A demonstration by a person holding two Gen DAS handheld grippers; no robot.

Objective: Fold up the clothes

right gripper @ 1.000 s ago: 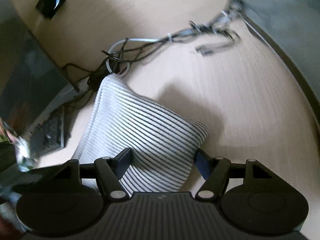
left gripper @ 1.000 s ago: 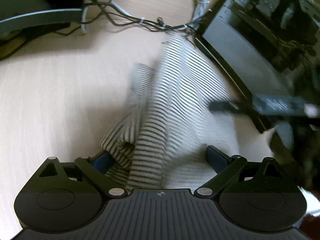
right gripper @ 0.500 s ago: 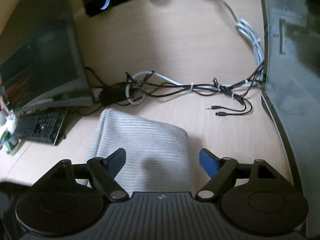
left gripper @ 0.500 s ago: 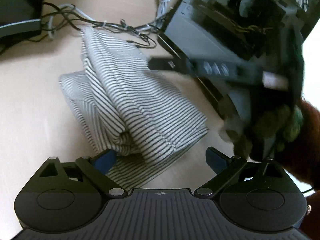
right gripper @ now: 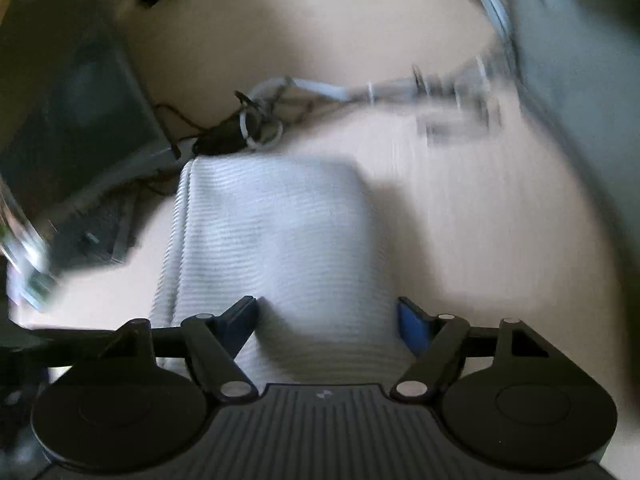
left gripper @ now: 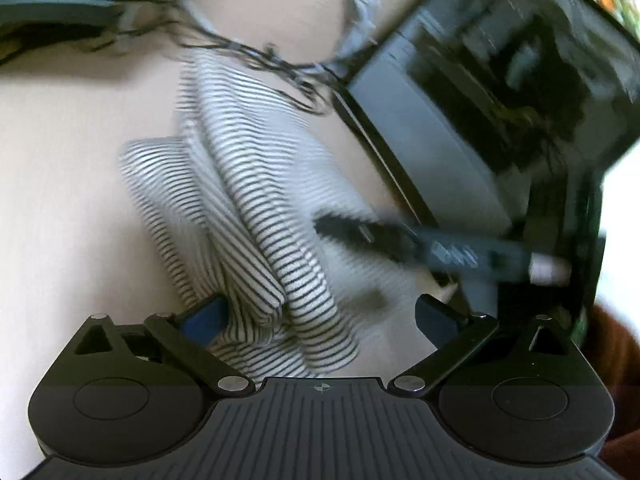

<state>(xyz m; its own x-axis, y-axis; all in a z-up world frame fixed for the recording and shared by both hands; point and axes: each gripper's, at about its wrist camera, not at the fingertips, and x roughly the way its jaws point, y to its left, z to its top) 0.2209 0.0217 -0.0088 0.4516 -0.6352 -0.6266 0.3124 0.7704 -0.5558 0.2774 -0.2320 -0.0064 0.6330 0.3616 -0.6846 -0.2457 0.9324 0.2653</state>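
Tidying the last fold: striped shirt (left gripper: 256,216) lies bundled on the counter (left gripper: 60,184) just short of the cables (left gripper: 248,52), both jaws wide and empty, next move needs squaring its loose near edge.

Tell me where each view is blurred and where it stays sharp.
Left wrist view: the striped garment, cables and the right claw crossing the frame are motion-smeared; the left claw stays sharp. Right wrist view: heavier smear, garment stripes nearly washed out, cables streaked; only its own claw is crisp.
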